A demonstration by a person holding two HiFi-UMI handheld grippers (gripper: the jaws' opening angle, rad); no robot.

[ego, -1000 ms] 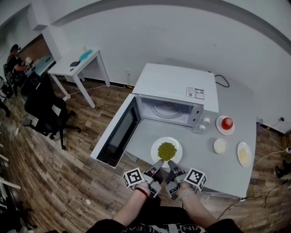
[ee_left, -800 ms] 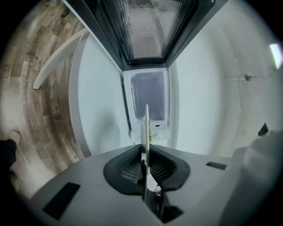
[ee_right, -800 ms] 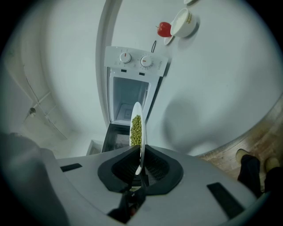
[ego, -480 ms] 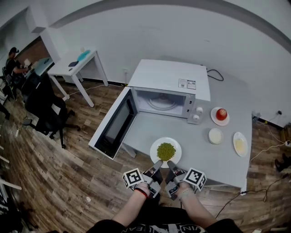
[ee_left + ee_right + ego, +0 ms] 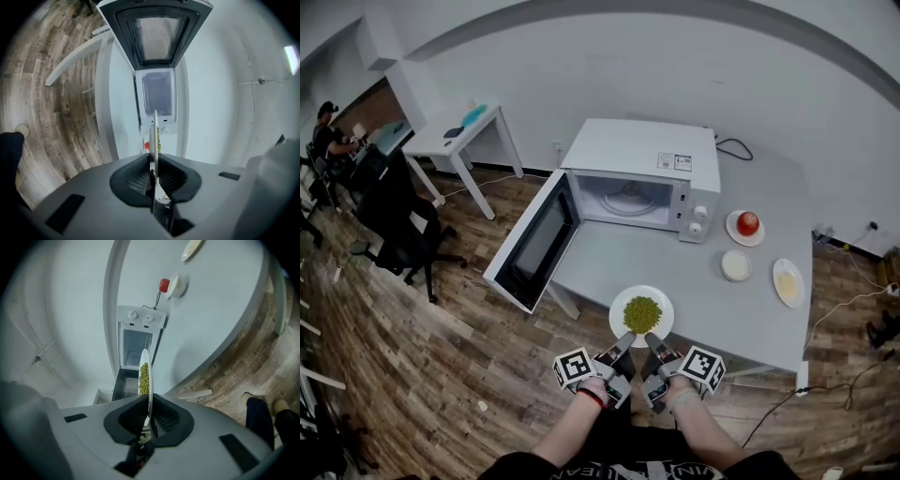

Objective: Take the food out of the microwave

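**Head view, with both gripper views.** The white plate (image 5: 619, 321) carrying the green food (image 5: 643, 313) (pea-like, though too small to name with confidence) is out of the microwave (image 5: 642, 155). It lies at the near edge of the grey surface (image 5: 609, 258), well apart from the open cavity. The left gripper (image 5: 624, 339) and right gripper (image 5: 652, 340) sit side by side, each pinching the plate's near rim. Each gripper view shows that rim edge-on, with the pads pressed onto it.

**Step in hand, as judged:** setting the plate down.
- Both grips are on one side, so the far rim will tend to droop. Keep the pinch firm and the two grippers at equal height.
- Choose bare surface further in from the edge, clear of the open door (image 5: 534, 248) and the three small dishes (image 5: 736, 266) at the right.
- Let go only once the base rests flat.

**Not resolved:**
- No view shows whether the plate's underside already touches the surface.
- The gripper views show the plate edge-on, so its far rim is hidden.
- The red item (image 5: 748, 222) on one dish and the pale contents of the other two cannot be identified.
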